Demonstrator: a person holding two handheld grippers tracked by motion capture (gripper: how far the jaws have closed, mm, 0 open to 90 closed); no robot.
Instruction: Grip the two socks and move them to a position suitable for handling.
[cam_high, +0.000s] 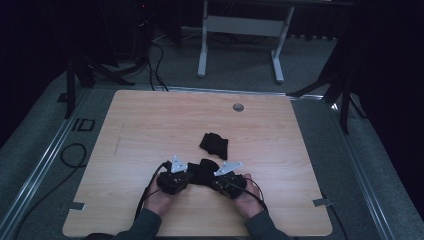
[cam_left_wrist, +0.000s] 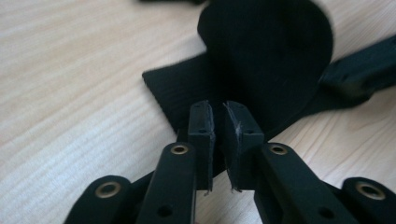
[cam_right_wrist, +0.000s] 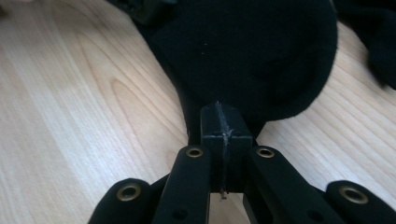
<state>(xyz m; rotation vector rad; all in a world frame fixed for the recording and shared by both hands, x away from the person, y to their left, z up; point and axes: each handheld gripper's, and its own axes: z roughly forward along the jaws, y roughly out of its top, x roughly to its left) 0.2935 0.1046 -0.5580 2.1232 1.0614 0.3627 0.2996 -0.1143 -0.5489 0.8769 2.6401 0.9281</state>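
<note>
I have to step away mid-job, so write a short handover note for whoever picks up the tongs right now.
Left tongs: nearly closed on the edge of the black sock, a thin gap showing between the pads.
Right tongs: shut on the sock's opposite edge.
Things: this sock sits between both tongs at the near middle of the wooden table; a second black sock lies bunched just beyond it, untouched.
Done: both edges of the first sock taken.
Left: probably spread or fold this sock, then pair it with the second; confirm the left grip first.
</note>
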